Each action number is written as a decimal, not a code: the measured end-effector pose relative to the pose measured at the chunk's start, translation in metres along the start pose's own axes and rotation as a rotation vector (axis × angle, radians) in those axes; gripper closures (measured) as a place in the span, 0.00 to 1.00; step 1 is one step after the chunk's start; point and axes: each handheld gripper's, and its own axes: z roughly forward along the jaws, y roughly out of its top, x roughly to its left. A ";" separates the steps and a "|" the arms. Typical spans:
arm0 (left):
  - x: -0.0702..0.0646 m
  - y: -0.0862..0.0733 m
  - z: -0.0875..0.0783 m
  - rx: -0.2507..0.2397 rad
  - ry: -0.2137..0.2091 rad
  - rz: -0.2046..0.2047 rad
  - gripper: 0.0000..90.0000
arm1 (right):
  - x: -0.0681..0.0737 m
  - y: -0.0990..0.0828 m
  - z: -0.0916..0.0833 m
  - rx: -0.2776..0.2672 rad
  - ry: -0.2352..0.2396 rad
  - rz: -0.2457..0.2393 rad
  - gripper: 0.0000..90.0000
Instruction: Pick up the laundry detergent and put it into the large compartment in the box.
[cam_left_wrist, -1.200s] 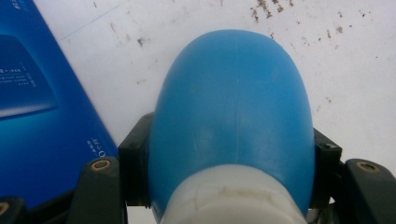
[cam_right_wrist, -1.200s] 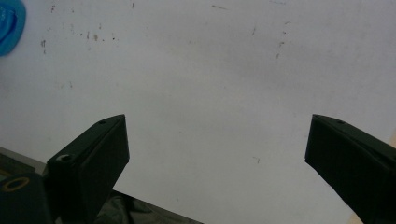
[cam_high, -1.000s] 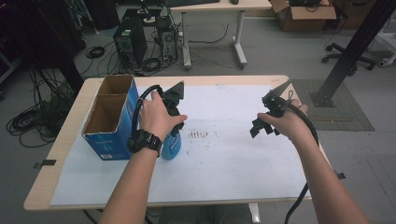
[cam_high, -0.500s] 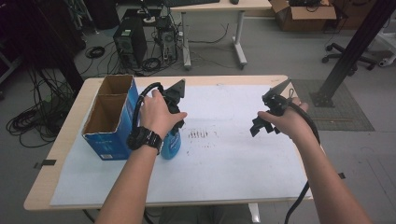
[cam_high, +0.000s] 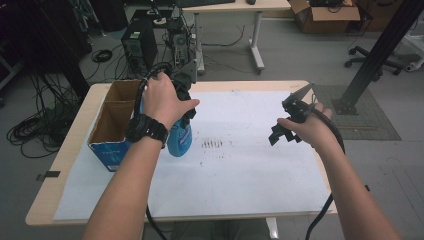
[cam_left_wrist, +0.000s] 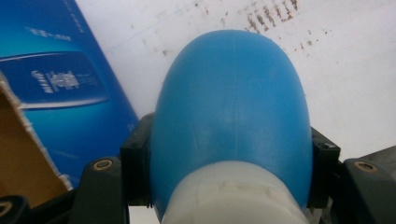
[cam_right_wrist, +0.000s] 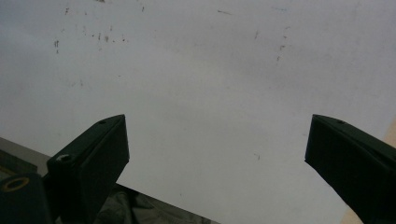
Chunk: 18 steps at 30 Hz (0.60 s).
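A translucent blue bottle (cam_left_wrist: 231, 116) with a whitish collar at its neck is seen from above in the left gripper view, its rounded shoulder smooth and its body widening away from the camera. It is clamped at the neck between the black jaws of the left gripper (cam_left_wrist: 229, 172), which are closed against both sides of it. In the high view the bottle (cam_high: 179, 140) is held upright near the left side of the tabletop (cam_high: 65, 145), just beside a blue cardboard box (cam_high: 112, 127), over white paper (cam_high: 240, 170) marked with small dark smudges; whether its base touches the paper cannot be told. The left hand (cam_high: 162, 100) is wrapped over the top of its gripper, the forearm reaching in from the bottom edge, a black watch (cam_high: 146, 130) worn at the wrist. The right hand (cam_high: 310, 131) is held over the right part of the paper, well apart from the bottle, with the right gripper (cam_right_wrist: 215, 154) angled down toward the sheet; its jaws are spread wide with nothing between them. The box stands open at the top, divided into two compartments with brown inner walls, and no contents can be made out inside.
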 end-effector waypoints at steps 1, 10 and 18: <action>0.000 0.000 0.000 0.000 0.000 0.000 0.42 | 0.000 0.000 0.000 0.000 0.000 0.000 0.07; 0.003 0.005 -0.033 -0.018 0.008 -0.009 0.42 | 0.001 0.002 -0.003 -0.004 0.007 -0.003 0.07; 0.011 0.008 -0.068 -0.042 0.015 -0.023 0.42 | 0.000 0.004 -0.003 -0.002 0.010 -0.003 0.07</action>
